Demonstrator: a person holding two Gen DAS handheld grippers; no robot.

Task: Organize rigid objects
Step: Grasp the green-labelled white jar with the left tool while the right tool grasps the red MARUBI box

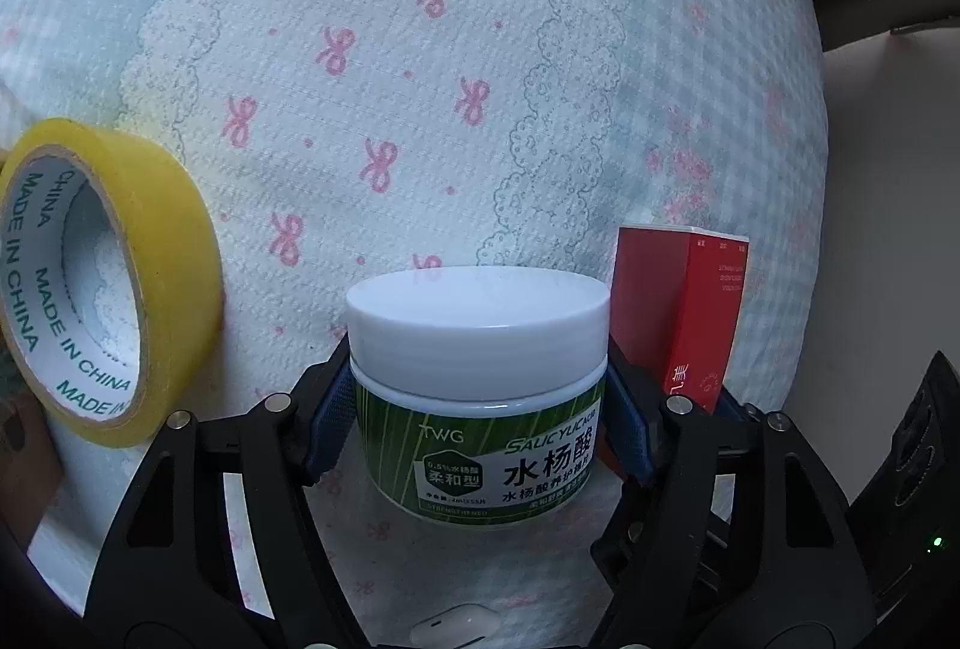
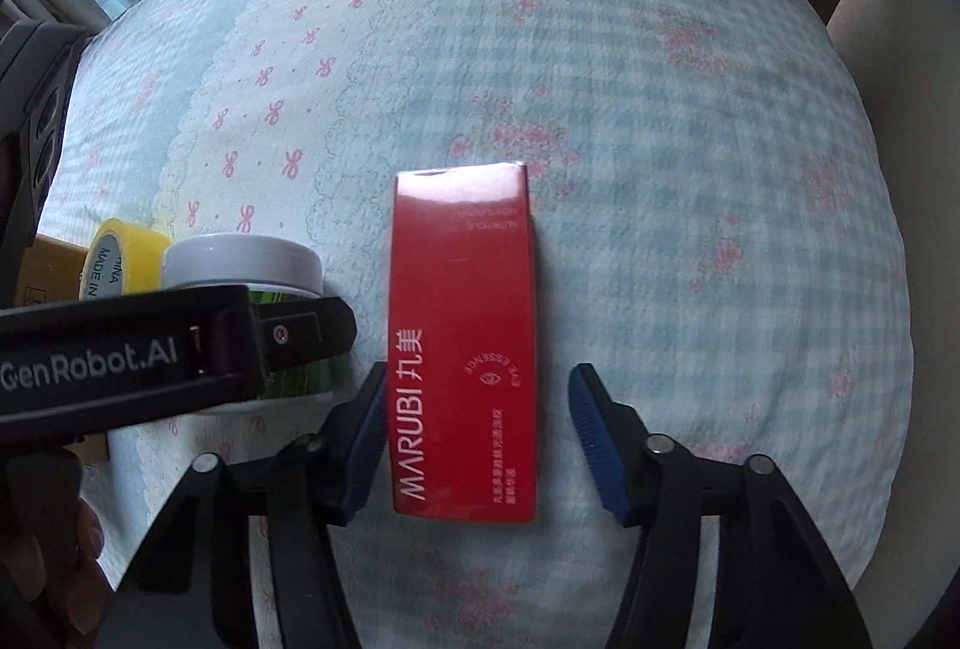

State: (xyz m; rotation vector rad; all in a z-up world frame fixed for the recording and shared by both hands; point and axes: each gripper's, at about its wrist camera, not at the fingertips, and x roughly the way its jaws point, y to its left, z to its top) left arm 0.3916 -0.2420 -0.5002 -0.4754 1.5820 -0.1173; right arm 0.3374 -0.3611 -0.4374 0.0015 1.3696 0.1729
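A white-lidded jar with a green label sits between the blue pads of my left gripper. Both pads press on its sides, so the gripper is shut on it. To its right is a red carton, apart from that gripper. In the right wrist view the same red carton, marked MARUBI, lies lengthwise between the jaws of my right gripper. The left pad is at its edge and the right pad stands clear of it, so this gripper is open. The jar shows at the left, behind a finger of the left gripper.
Everything lies on a bedspread with pink bows. A yellow tape roll is left of the jar. A white earbud case peeks out under the left gripper. A brown cardboard box and a hand are at the left edge.
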